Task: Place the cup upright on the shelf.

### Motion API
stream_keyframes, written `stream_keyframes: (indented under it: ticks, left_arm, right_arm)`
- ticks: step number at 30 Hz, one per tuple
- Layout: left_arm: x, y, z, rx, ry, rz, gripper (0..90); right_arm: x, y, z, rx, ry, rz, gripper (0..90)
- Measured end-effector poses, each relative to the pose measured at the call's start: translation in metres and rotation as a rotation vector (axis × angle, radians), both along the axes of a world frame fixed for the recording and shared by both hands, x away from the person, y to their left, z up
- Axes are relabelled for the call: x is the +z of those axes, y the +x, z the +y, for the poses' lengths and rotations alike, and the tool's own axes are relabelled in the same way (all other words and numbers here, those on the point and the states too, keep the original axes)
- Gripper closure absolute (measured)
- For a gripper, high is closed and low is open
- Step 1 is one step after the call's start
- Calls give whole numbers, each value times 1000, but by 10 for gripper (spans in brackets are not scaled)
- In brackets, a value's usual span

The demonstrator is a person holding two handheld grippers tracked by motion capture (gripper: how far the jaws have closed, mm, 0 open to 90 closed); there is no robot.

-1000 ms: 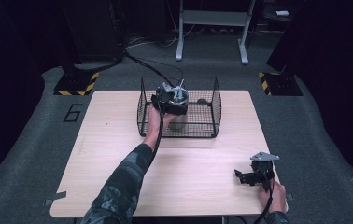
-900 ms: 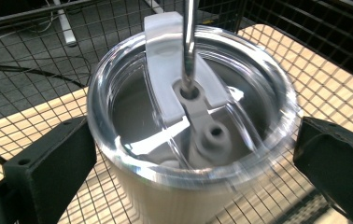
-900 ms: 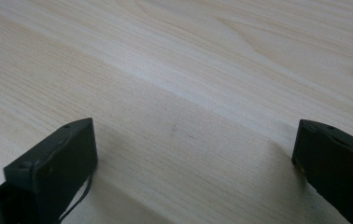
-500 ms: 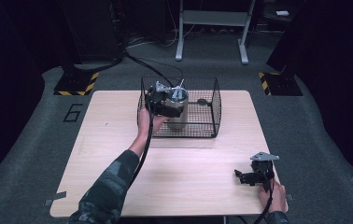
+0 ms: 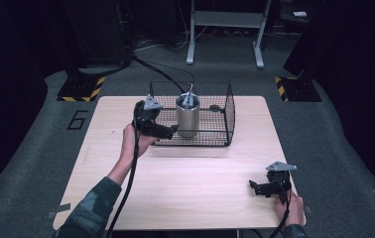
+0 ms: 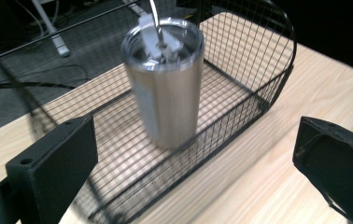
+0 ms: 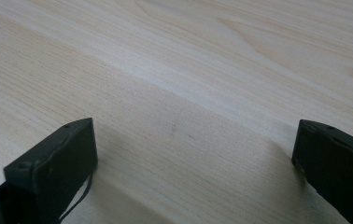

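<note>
A steel tumbler (image 5: 188, 115) with a clear lid stands upright inside the black wire basket (image 5: 221, 125) at the back of the table. In the left gripper view the tumbler (image 6: 166, 88) rises behind the basket's near wall (image 6: 240, 114). My left gripper (image 5: 171, 131) is open just outside the basket's front left corner, a little short of the tumbler, with nothing between its jaws. My right gripper (image 5: 254, 187) rests open near the table's front right corner. Its own view looks down on bare wood (image 7: 188, 93) between the wide-apart jaws.
The light wooden table (image 5: 175, 188) is bare in front of the basket. A small dark object (image 5: 214, 107) lies in the basket's far right part. A metal stand (image 5: 225, 29) and cables sit on the dark floor behind.
My left gripper has let go of the tumbler and pulled back left and toward the person, out of the basket. The tumbler stays upright inside. The right gripper has not moved.
</note>
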State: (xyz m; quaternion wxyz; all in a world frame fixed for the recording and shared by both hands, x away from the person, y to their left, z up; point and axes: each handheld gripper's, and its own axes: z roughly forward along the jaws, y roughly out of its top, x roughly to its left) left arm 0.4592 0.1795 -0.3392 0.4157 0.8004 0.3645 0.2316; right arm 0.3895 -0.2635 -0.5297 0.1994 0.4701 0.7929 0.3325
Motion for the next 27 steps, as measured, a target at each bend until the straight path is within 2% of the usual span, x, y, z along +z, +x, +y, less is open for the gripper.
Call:
stream_keyframes:
  ticks: [7, 9, 11, 17, 20, 22, 27]
  left_arm:
    - [-8, -28, 35, 36, 20, -22, 1]
    - [-13, -35, 44, 50, 39, -24, 1]
    - [-17, -41, 54, 52, 44, -13, 1]
    - [-34, -63, 82, 94, 51, -12, 1]
    - [-48, -75, 97, 119, 56, -5, 1]
    - [-59, -82, 108, 136, 48, 15, 1]
    - [-99, -96, 132, 185, 24, 70, 0]
  right_arm:
    - [0, 0, 0, -2, 0, 0, 0]
    - [0, 0, 0, -3, 4, -6, 0]
    - [0, 0, 0, -4, 4, -6, 0]
    - [0, 0, 0, -5, 4, -7, 0]
    - [0, 0, 0, -6, 4, -7, 0]
    - [0, 0, 0, -6, 4, -7, 0]
    - [0, -1, 0, -9, 4, -9, 0]
